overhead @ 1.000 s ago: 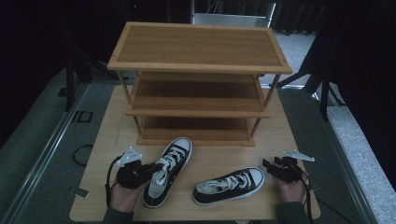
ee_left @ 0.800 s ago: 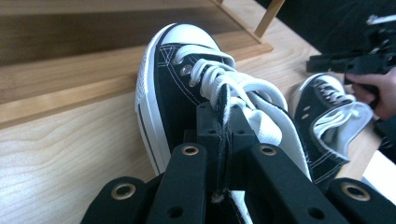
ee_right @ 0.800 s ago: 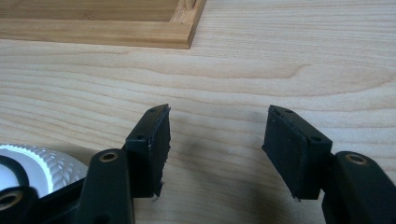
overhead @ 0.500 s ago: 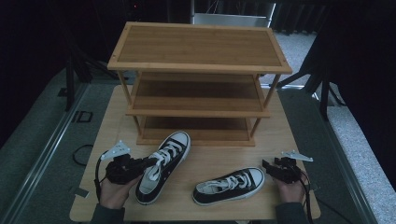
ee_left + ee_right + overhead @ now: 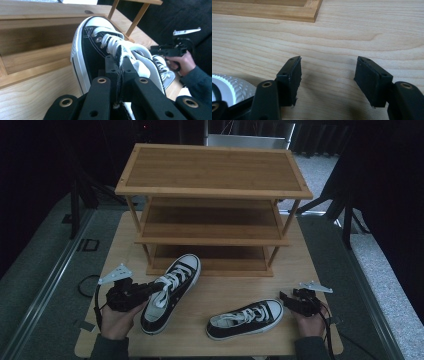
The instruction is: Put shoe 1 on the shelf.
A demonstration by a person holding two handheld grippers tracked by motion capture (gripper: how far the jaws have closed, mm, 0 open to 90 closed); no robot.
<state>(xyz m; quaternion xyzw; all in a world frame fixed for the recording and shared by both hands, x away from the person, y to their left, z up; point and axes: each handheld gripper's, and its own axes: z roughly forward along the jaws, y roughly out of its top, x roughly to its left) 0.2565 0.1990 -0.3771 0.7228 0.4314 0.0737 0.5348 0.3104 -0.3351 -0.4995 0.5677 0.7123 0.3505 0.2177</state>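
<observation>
The left sneaker, black canvas with white laces, a white rubber toe cap and a white sole band, sits tilted at the left front of the worktop, its toe towards the bottom shelf of the rack. The left hand-held gripper is clamped on the shoe's collar edge; in the left gripper view its black jaws pinch the thin canvas and white lining between them, just behind the metal eyelets.

The second sneaker, of the same make, lies flat on its sole to the right, toe pointing right, apart from the first. Just beside its toe is the right hand-held gripper, whose jaws have just been opening and stand wide apart with only bare wood grain between them; the ribbed white toe rubber shows at the lower left corner of the right gripper view.

The rack is a three-tier bamboo frame with flat slatted shelves and slim square posts, standing at the back of the pale, grained worktop.
</observation>
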